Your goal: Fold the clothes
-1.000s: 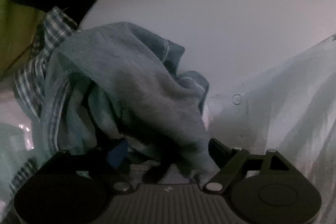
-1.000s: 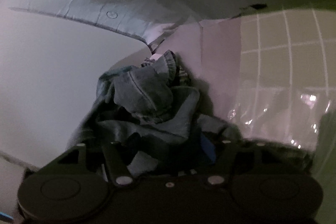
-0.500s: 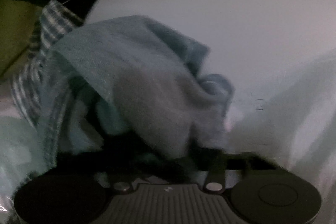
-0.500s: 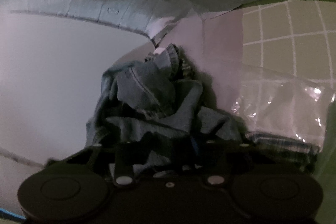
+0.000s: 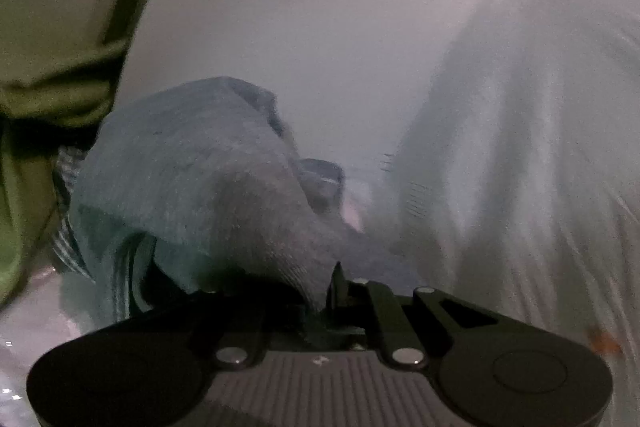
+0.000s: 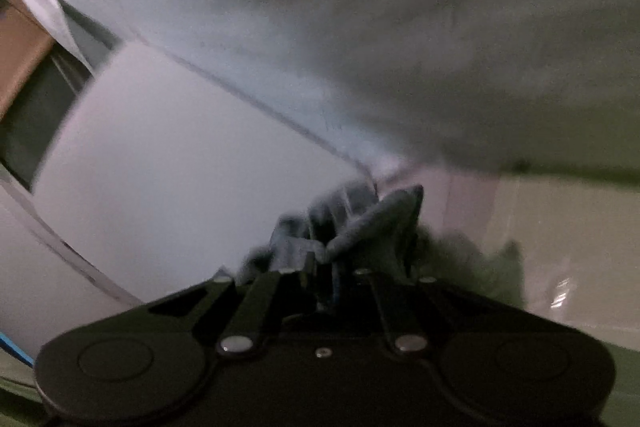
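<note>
A crumpled blue-grey garment [image 5: 208,167] hangs bunched over the white table [image 5: 320,27]. In the left wrist view my left gripper [image 5: 326,291] is shut on a fold of its cloth, which drapes over the fingers and hides the left one. In the right wrist view my right gripper [image 6: 320,263] is shut on another bunch of the same blue-grey garment [image 6: 360,219], lifted off the white table [image 6: 180,167]. The picture is blurred by motion.
A pale white shirt [image 5: 520,147] lies over the table's right side and spreads across the top of the right wrist view [image 6: 400,27]. Green fabric [image 5: 48,99] sits at the left. A cardboard box [image 6: 20,47] stands beyond the table's edge. Tiled floor [image 6: 560,227] shows on the right.
Both grippers went from open to shut on the blue-grey garment and rose with it. The garment is pulled up off the pile, and both views have tilted.
</note>
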Motion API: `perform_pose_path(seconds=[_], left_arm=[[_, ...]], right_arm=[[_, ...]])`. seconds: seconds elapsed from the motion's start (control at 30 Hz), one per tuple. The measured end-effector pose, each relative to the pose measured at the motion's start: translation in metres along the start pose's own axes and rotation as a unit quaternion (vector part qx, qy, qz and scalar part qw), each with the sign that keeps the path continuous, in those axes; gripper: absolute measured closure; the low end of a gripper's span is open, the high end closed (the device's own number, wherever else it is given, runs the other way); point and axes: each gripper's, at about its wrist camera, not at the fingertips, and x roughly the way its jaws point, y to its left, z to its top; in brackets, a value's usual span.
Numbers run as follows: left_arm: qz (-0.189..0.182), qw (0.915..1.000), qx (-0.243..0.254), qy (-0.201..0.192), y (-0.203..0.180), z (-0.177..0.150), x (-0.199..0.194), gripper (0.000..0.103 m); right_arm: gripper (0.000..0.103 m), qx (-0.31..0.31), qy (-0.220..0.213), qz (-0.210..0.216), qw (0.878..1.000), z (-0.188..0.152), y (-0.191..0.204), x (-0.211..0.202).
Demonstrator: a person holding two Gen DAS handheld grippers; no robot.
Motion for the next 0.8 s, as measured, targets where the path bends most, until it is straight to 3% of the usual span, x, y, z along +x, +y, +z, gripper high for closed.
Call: perform_pose_path(seconds=[0.23,0.37,0.47,0.6,0.67,0.77,0.8], left_arm=[[-0.051,0.9943,0.094,0.004,-0.047,-0.056,-0.094,0.094],[-0.083,0.9888,0.123,0.016,-0.071,-0.095,-0.134,0.095],[-0.111,0.9825,0.146,0.032,-0.09,-0.13,-0.165,0.095],[-0.145,0.9725,0.162,0.083,-0.113,-0.189,-0.19,0.095],[-0.142,0.9653,0.174,0.134,-0.122,-0.227,-0.19,0.094],[-0.131,0.9493,0.19,0.213,-0.129,-0.278,-0.183,0.082],[-0.121,0.9456,0.191,0.234,-0.128,-0.294,-0.184,0.075]], right_arm=[[0.097,0.0,-0.15,-0.043,0.988,-0.004,-0.002,-0.202],[0.097,0.011,-0.239,-0.089,0.967,-0.029,-0.013,-0.336],[0.097,-0.009,-0.279,-0.154,0.948,-0.05,-0.019,-0.429],[0.097,-0.017,-0.323,-0.228,0.918,-0.08,-0.032,-0.529],[0.097,-0.011,-0.346,-0.271,0.898,-0.095,-0.039,-0.575],[0.097,-0.006,-0.341,-0.369,0.865,-0.115,-0.057,-0.626],[0.097,-0.003,-0.319,-0.396,0.861,-0.119,-0.065,-0.635]])
